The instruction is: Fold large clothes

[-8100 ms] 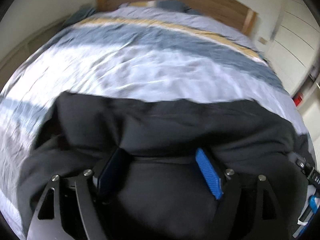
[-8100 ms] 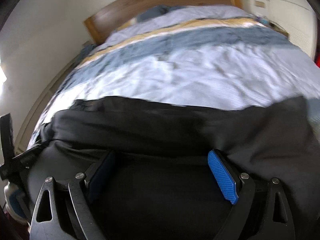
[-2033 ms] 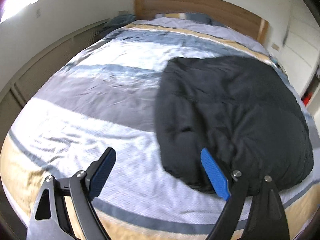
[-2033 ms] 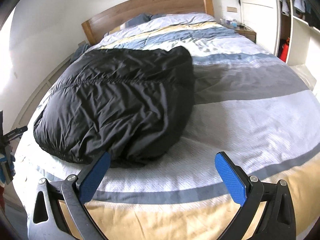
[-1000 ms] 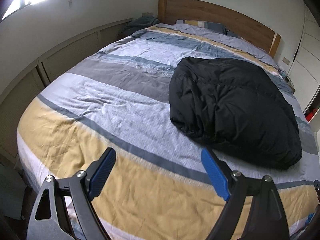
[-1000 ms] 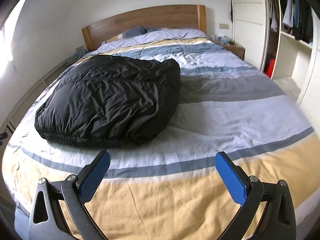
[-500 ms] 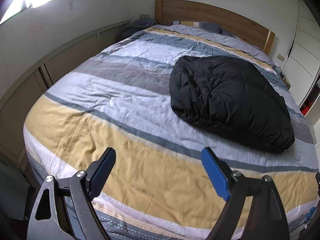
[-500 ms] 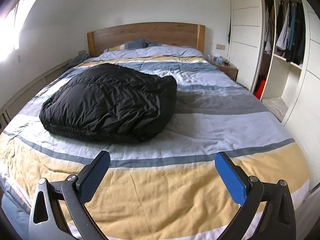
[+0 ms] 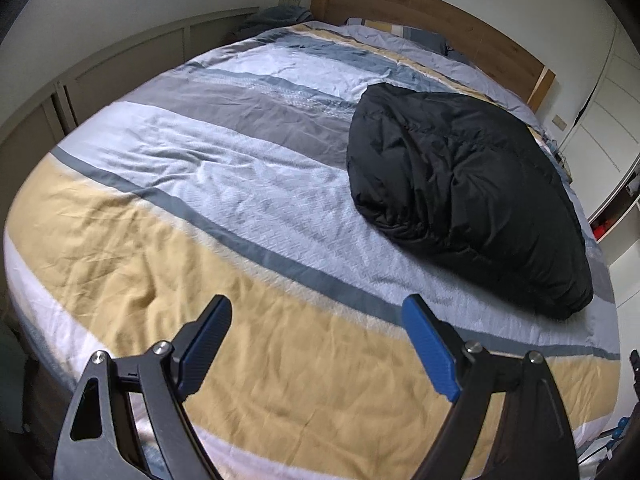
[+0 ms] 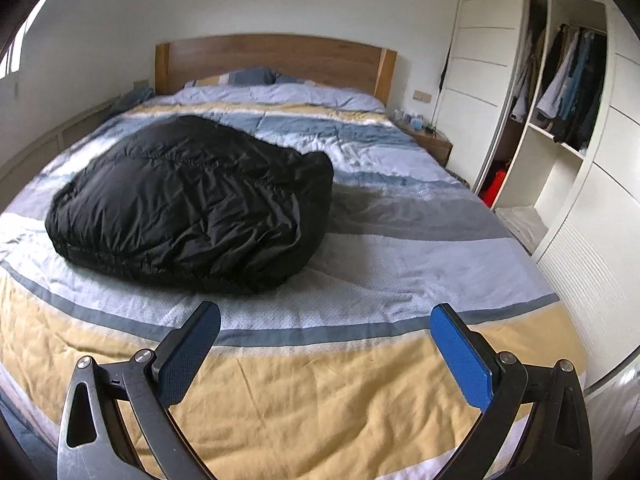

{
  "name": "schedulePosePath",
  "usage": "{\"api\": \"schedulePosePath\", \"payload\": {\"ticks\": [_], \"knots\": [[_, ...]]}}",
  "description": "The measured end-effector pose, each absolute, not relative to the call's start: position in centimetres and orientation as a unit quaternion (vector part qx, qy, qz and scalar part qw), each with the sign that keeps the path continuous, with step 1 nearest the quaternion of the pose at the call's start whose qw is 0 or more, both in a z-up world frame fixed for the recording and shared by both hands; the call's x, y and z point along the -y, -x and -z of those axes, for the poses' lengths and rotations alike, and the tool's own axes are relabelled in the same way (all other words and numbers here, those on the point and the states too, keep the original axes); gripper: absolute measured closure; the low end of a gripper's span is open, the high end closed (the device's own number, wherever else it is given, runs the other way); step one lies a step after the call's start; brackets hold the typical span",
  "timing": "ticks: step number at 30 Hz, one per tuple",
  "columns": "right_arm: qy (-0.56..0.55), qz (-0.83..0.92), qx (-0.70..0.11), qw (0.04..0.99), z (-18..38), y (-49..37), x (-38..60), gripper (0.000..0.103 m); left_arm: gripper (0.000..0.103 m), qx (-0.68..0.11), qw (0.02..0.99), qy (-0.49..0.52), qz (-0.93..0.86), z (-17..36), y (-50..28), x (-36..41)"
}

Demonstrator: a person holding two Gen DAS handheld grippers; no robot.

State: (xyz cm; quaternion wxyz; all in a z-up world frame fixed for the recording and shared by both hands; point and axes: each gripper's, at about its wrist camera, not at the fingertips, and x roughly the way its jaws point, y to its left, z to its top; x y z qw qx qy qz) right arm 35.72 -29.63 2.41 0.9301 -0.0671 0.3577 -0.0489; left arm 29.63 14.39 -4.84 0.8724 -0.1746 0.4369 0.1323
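- Whereas the black puffer jacket point(image 9: 468, 200) had been clamped eight seconds earlier, it was left folded in a bundle on the striped duvet point(image 9: 248, 184), toward the far side.
- Both the left gripper point(image 9: 316, 344) and right gripper point(image 10: 326, 354) were drawn back to the near edge, jaws spread apart, nothing held.

A home bedroom: a wide bed point(image 10: 360, 380) under a striped duvet with a wooden headboard point(image 10: 276, 60) and pillows point(image 10: 248, 77), a bedside table point(image 10: 430, 142), and an open white wardrobe point(image 10: 560, 128) with clothes on hangers point(image 10: 572, 76).
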Motion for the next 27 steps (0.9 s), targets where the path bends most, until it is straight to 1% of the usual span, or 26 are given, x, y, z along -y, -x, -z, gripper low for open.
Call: {"api": "schedulePosePath", "payload": {"ticks": [5, 12, 15, 19, 24, 27], "knots": [[0.083, 0.036, -0.384, 0.919, -1.1, -38.3, 28.5, 0.001, 0.016, -0.438, 0.871, 0.198, -0.103, 6.4, -31.8, -14.7], [0.047, 0.017, -0.423, 0.905, 1.0, -43.5, 28.8, 0.001, 0.016, -0.473, 0.855, 0.191, -0.088, 8.2, -36.6, -15.3], [0.017, 0.005, -0.440, 0.898, 1.9, -46.1, 29.5, 0.001, 0.016, -0.477, 0.853, 0.194, -0.088, 8.6, -38.8, -16.2], [-0.054, -0.027, -0.469, 0.881, 3.5, -50.3, 31.2, 0.001, 0.016, -0.474, 0.847, 0.232, -0.066, 8.8, -42.3, -18.1], [-0.164, -0.062, -0.477, 0.861, 5.2, -55.2, 33.5, 0.000, 0.016, -0.468, 0.845, 0.252, -0.047, 9.3, -46.8, -20.1], [-0.172, -0.062, -0.487, 0.854, 5.9, -57.6, 33.9, 0.000, 0.016, -0.468, 0.846, 0.252, -0.037, 9.7, -48.9, -20.8]]}}
